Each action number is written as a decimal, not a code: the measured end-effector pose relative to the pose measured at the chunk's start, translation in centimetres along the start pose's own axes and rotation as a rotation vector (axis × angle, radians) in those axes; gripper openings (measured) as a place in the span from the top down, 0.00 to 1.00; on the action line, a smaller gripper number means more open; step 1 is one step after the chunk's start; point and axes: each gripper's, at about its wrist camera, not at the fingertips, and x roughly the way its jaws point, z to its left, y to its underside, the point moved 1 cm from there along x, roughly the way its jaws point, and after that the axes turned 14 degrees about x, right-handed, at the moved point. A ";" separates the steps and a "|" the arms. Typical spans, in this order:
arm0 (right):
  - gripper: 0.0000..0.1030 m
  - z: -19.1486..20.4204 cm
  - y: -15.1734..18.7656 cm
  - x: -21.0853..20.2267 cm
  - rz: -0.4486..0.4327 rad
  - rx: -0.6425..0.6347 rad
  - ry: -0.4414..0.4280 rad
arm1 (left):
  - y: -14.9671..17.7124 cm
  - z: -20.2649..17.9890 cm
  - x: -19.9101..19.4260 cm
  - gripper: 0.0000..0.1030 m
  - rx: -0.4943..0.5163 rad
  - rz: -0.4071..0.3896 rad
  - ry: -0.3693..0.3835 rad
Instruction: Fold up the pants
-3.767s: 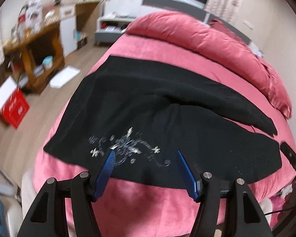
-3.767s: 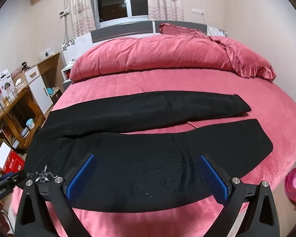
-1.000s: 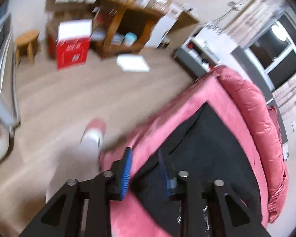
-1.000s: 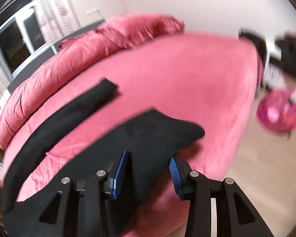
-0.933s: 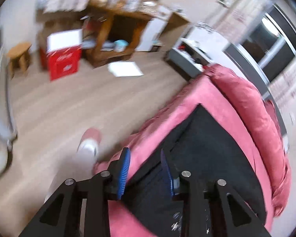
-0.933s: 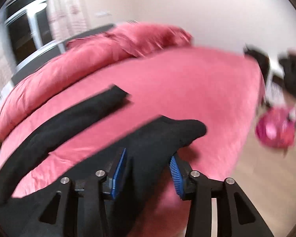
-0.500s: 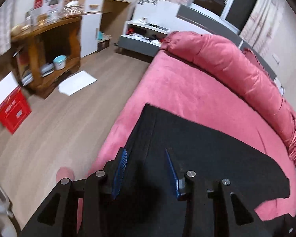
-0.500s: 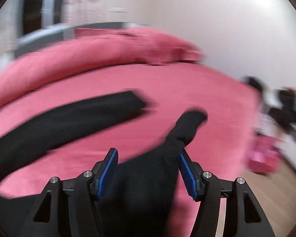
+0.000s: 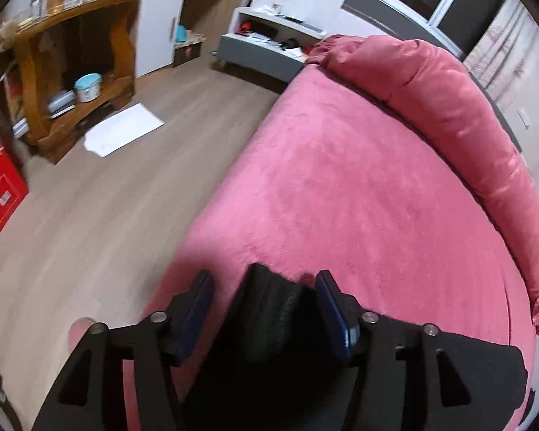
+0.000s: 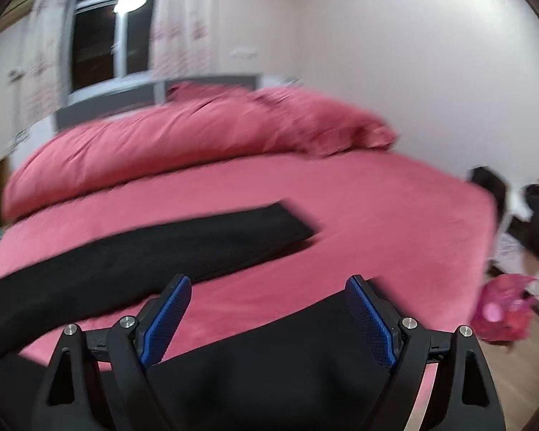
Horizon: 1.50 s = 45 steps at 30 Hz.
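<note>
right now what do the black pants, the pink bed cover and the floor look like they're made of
Black pants: soft matte knit or fleece, probably; they drape limp with no sheen.
Pink bed cover: plush, velvety fabric; a short nap shows patchy light and dark.
Floor: wood or wood-look laminate, smooth satin finish with plank grain; which one cannot be told.

A bed (image 9: 359,186) takes up the middle of the room. Pants (image 10: 133,262) are spread across its near part, one leg laid crosswise toward the middle, the other leg (image 10: 269,366) at the near edge. A bunched fold of the pants (image 9: 269,309) is seen at the bed's near left corner. A rolled duvet (image 9: 460,115) lies along the bed's far side. A wooden shelf unit (image 9: 72,72) stands well apart, left of the bed. A sheet of paper (image 9: 124,134) lies on the floor between them. A bag (image 10: 503,309) sits on the floor just right of the bed.
</note>
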 end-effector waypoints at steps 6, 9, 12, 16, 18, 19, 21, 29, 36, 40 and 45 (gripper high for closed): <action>0.15 3.5 4.4 2.4 0.146 0.003 -0.110 | 0.4 -1.7 -0.8 0.88 0.096 -0.006 0.027; 0.15 4.8 4.5 3.2 0.193 -0.003 -0.143 | 0.4 -2.4 -3.9 0.90 0.123 -0.067 0.016; 0.15 6.1 5.3 2.6 0.213 -0.030 -0.176 | 1.0 -3.2 -8.3 0.90 0.156 -0.146 0.049; 0.15 6.9 5.5 1.8 0.258 -0.010 -0.240 | 2.8 -3.2 -14.6 0.91 0.157 -0.228 0.155; 0.15 7.2 5.3 1.5 0.284 0.011 -0.268 | 4.4 -2.7 -17.8 0.91 0.146 -0.260 0.203; 0.15 7.3 5.2 1.5 0.289 0.018 -0.276 | 5.3 -2.4 -19.4 0.91 0.135 -0.277 0.221; 0.15 7.6 5.1 1.3 0.301 0.032 -0.306 | 7.3 -1.8 -22.1 0.91 0.112 -0.288 0.264; 0.15 11.2 2.8 2.1 0.383 0.091 -0.429 | 17.6 -1.3 -27.8 0.91 0.060 -0.260 0.349; 0.11 17.1 0.2 9.4 0.516 0.194 -0.377 | 22.9 -1.1 -27.7 0.91 0.014 -0.183 0.365; 0.11 18.5 0.4 14.2 0.609 0.251 -0.230 | 23.6 -1.1 -28.5 0.91 0.021 -0.179 0.359; 0.69 17.0 1.5 17.8 0.696 0.348 -0.189 | 23.6 -0.7 -28.3 0.91 0.000 -0.174 0.356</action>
